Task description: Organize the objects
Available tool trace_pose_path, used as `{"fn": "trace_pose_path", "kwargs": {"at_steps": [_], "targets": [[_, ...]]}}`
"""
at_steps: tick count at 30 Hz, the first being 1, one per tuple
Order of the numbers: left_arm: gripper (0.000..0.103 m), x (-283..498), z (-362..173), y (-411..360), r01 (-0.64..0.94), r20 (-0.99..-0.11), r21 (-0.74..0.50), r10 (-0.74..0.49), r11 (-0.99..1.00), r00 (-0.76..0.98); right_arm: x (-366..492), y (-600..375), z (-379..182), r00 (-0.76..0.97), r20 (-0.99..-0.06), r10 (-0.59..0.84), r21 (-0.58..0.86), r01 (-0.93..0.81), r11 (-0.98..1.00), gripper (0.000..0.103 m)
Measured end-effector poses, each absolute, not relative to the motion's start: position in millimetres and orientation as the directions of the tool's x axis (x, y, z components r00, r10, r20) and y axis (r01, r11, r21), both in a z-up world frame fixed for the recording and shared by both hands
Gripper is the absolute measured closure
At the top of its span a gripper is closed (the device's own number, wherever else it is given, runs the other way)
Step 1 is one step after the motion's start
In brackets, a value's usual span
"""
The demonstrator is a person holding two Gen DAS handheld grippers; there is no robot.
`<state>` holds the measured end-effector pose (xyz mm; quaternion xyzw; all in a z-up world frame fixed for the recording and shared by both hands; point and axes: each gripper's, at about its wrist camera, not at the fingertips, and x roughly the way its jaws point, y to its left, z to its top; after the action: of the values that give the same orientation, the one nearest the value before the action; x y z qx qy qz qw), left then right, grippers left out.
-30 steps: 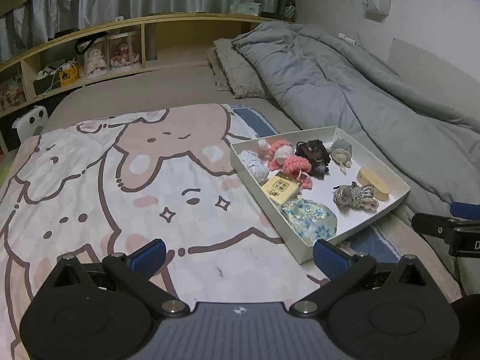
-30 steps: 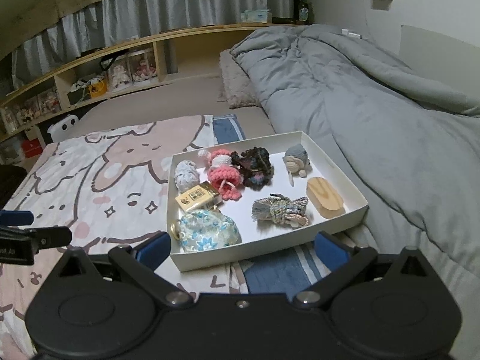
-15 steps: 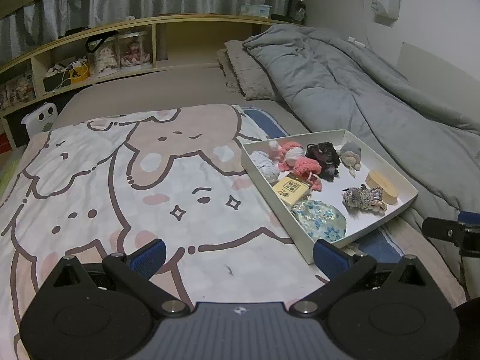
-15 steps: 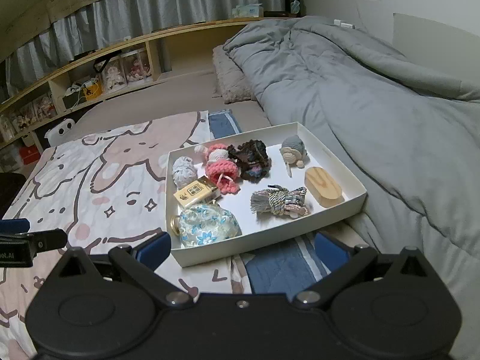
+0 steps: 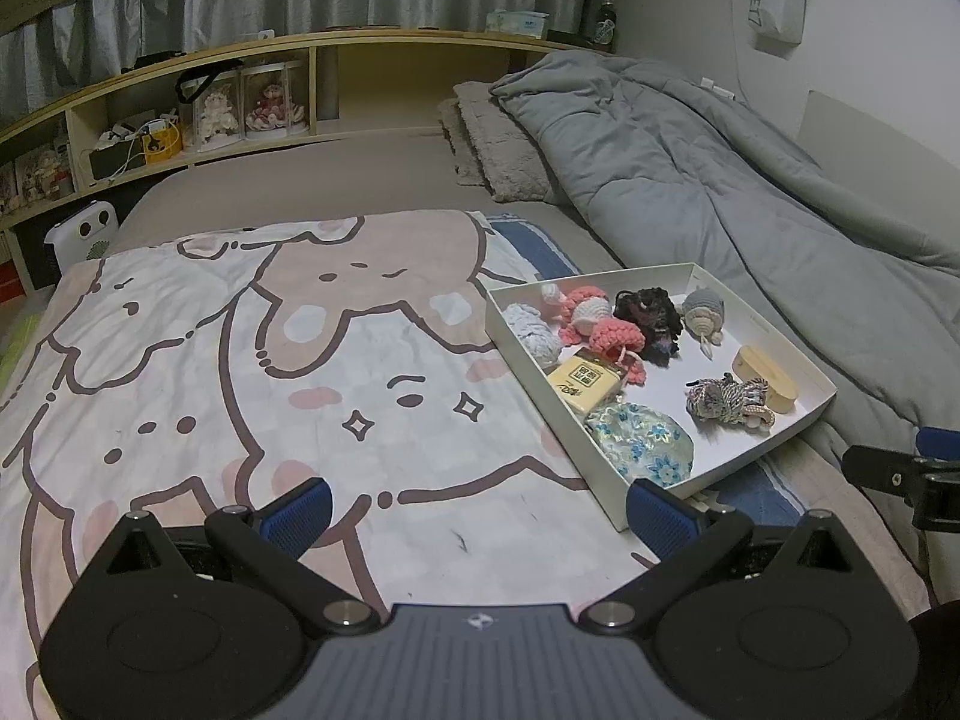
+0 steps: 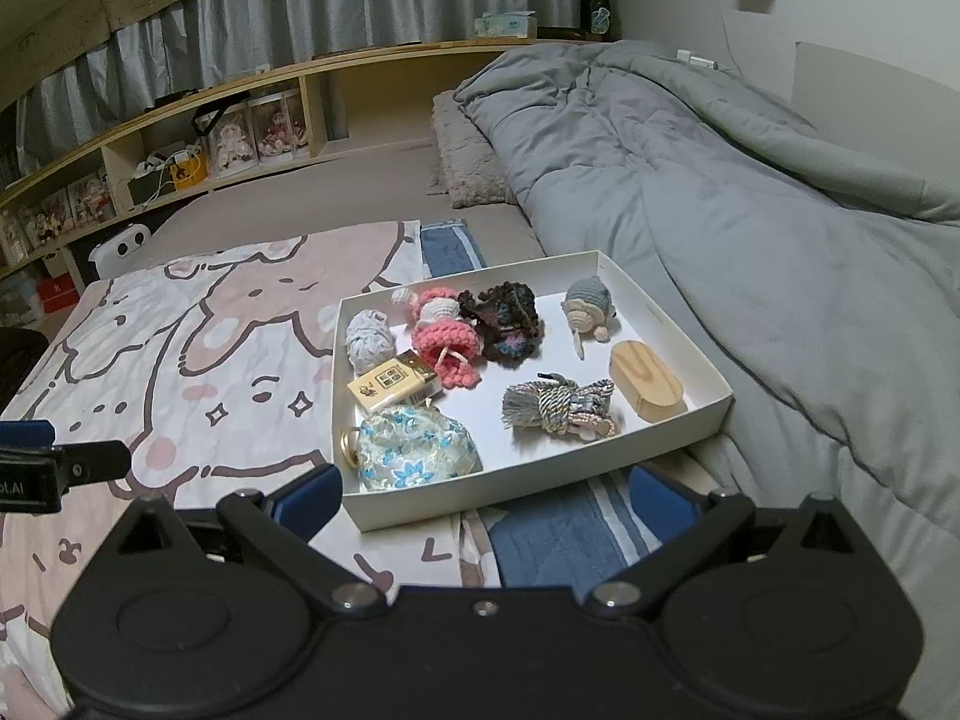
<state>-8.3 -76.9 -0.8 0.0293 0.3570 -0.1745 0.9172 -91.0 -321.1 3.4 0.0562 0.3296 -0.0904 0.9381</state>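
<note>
both the left gripper and right gripper hang with jaws apart, holding nothing; a shallow white cardboard tray of trinkets sits mid-frame on the cartoon-print blanket.

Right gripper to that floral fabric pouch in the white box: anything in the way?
Only the near wall of the white cardboard box lies between the open right gripper and the blue-flowered fabric pouch; from above, nothing visible blocks it.
</note>
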Motion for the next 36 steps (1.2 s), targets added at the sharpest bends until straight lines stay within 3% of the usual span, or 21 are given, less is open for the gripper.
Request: {"fn": "trace_pose_path", "kwargs": {"at_steps": [36], "targets": [[0.000,-10.5,-1.0,-79.7,0.341,-0.666,-0.077,-0.302,0.937,0.682,-90.4,-321.9,3.5,0.766,-0.629,-0.131,0.047,0.206,0.977,0.000]]}}
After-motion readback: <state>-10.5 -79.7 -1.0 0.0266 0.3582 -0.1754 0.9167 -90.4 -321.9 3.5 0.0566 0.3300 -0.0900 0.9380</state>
